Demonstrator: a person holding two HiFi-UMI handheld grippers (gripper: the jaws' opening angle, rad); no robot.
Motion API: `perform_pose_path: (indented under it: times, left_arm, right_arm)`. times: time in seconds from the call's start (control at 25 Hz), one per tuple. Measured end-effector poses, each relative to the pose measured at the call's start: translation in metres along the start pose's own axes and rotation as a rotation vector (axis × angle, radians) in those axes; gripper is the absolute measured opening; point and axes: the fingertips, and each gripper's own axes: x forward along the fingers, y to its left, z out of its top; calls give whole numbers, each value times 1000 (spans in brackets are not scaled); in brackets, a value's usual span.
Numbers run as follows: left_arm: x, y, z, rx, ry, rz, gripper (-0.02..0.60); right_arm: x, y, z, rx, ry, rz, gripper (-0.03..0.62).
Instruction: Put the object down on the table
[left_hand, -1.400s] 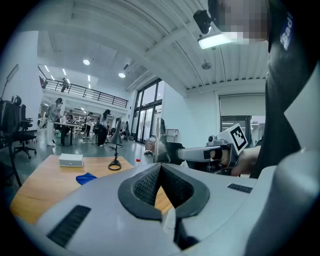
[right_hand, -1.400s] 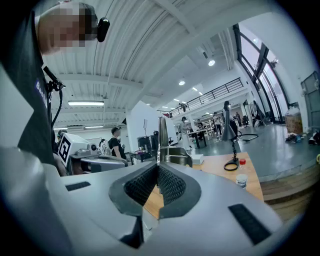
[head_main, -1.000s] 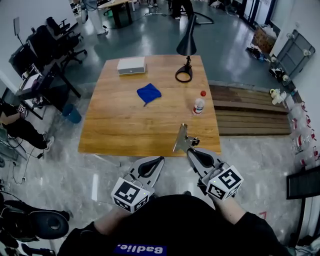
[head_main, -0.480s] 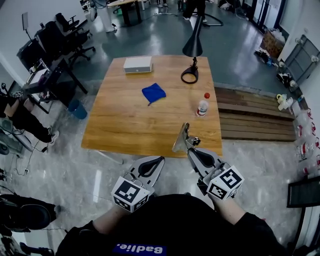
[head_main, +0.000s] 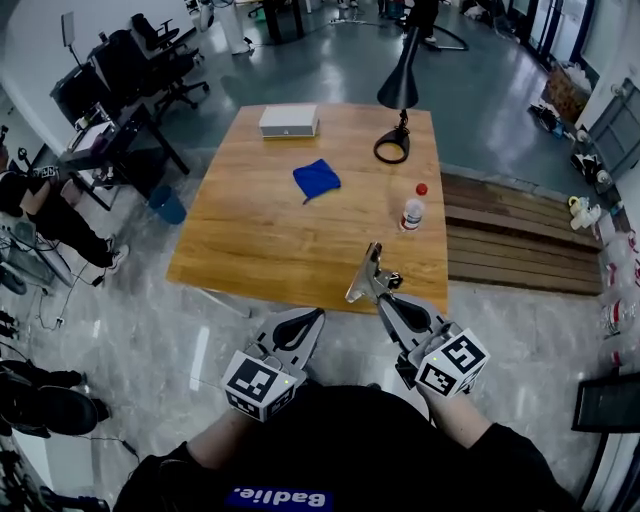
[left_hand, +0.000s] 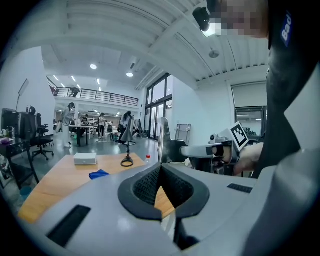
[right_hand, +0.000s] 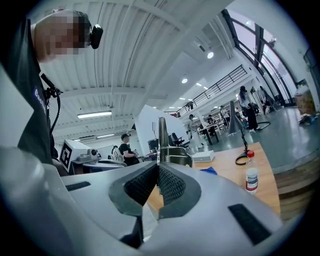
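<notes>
Where grey floor (head_main: 330, 60) gleams, wooden table (head_main: 260, 235), chairs (head_main: 150, 55)

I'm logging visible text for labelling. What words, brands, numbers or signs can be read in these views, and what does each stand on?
"Badlie": white letters on a blue strip on the person's black top, head view; the left gripper view shows only "Ba".
Bottle label: too small to read.
Marker cubes: black-and-white square patterns, no letters.
White box: no print can be made out.
</notes>
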Motion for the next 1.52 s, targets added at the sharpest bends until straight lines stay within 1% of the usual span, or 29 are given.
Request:
perform_pose_path:
  times: [0.16, 0.28, 0.6, 0.76, 0.88, 1.04, 1.24, 1.36, 1.52]
  left_arm:
    - [2, 24, -7, -19, -4, -3, 8]
    - [4, 49, -8, -32, -4, -23, 8]
    - [11, 114, -14, -12, -1, -137, 8]
    - [12, 144, -15, -16, -7, -190, 8]
    - [12, 164, -18, -18, -6, -229, 8]
    - [16, 175, -21, -29, 2, -262, 8]
    - [25, 181, -22, -29, 18, -266, 8]
    - [32, 179, -22, -40, 26, -244, 8]
    - [42, 184, -20, -58, 43, -198, 8]
  right_arm:
    - [18, -5, -4, 3, 18, -24, 8]
    - [38, -6, -4, 13, 31, -56, 8]
    - [97, -15, -7, 49, 40, -162, 8]
    - [125, -20, -11, 66, 44, -218, 8]
    - [143, -24, -17, 103, 44, -263, 8]
    - [148, -34, -27, 169, 46, -310, 8]
    - [149, -54, -44, 252, 65, -334, 8]
    - [147, -67, -50, 287, 71, -316, 8]
    - [151, -94, -62, 376, 73, -292, 8]
